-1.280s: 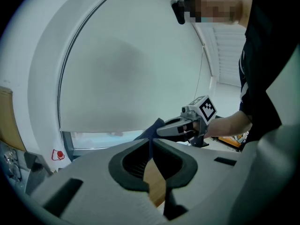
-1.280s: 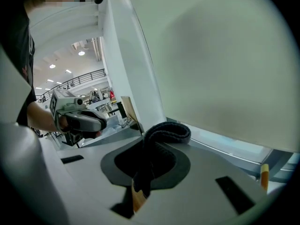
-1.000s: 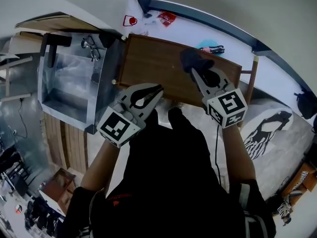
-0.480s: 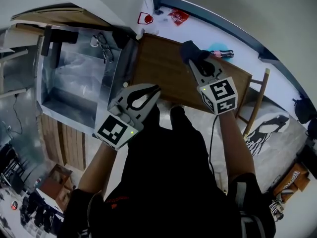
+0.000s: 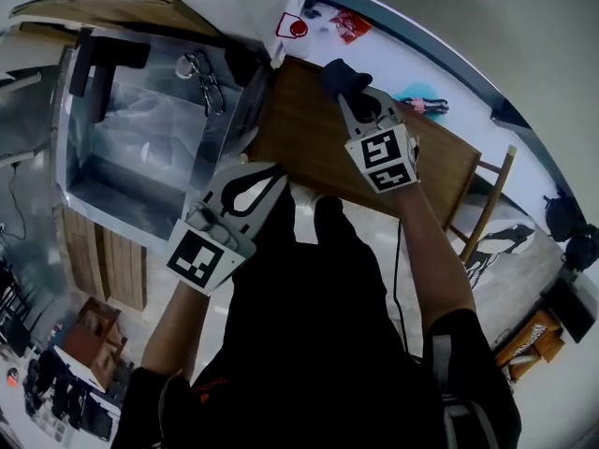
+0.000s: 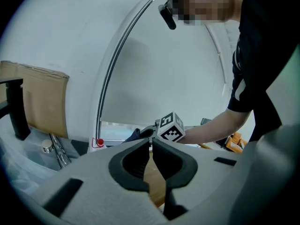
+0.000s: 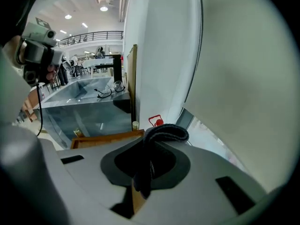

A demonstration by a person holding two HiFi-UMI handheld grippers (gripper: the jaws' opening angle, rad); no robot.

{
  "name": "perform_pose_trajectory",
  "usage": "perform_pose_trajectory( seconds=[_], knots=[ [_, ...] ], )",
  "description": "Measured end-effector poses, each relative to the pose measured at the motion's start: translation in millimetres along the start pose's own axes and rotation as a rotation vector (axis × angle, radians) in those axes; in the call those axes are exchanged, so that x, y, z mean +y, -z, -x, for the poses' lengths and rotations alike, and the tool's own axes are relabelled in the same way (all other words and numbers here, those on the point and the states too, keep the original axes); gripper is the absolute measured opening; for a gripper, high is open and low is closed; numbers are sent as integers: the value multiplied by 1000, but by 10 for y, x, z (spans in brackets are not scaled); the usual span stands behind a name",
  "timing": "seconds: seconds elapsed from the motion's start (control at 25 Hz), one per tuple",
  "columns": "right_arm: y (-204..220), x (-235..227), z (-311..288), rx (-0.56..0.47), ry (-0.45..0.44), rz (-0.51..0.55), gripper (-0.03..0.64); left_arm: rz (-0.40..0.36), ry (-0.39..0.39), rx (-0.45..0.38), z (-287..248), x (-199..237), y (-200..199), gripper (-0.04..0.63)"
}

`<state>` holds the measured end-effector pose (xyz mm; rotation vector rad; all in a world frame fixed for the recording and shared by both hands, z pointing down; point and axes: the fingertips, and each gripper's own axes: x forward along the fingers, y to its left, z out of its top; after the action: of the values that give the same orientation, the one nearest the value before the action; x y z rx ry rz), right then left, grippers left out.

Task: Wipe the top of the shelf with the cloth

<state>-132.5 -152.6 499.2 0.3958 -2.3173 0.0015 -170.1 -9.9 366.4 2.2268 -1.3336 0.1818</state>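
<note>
Wipe under way | right gripper (image 5: 354, 99) fingers clamp the dark cloth (image 5: 342, 76) | cloth has slid along the wooden shelf top (image 5: 309, 143) to its far-left corner | left gripper (image 5: 277, 170) fingers closed, empty, off the near edge

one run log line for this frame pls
step: wipe shelf top | right hand-held gripper: shut on cloth, at far end of shelf top | left hand-held gripper: shut, empty, by near edge
</note>
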Motion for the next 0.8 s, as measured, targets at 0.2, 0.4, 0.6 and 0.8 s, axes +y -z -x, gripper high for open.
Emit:
perform_pose_trajectory(
  seconds=[0.2,0.4,0.6,0.8],
  knots=[
    [-117,10,-285,17,49,130,29,16,-19,7,111,123,91,37],
    [-132,85,-547,49,85,232,29,32,-34,10,212,219,153,37],
    [-44,330,-837,86,50,295,29,43,-45,18,308,308,227,37],
    [53,579,-1079,124,0,322,29,59,-60,19,415,392,269,37]
  ],
)
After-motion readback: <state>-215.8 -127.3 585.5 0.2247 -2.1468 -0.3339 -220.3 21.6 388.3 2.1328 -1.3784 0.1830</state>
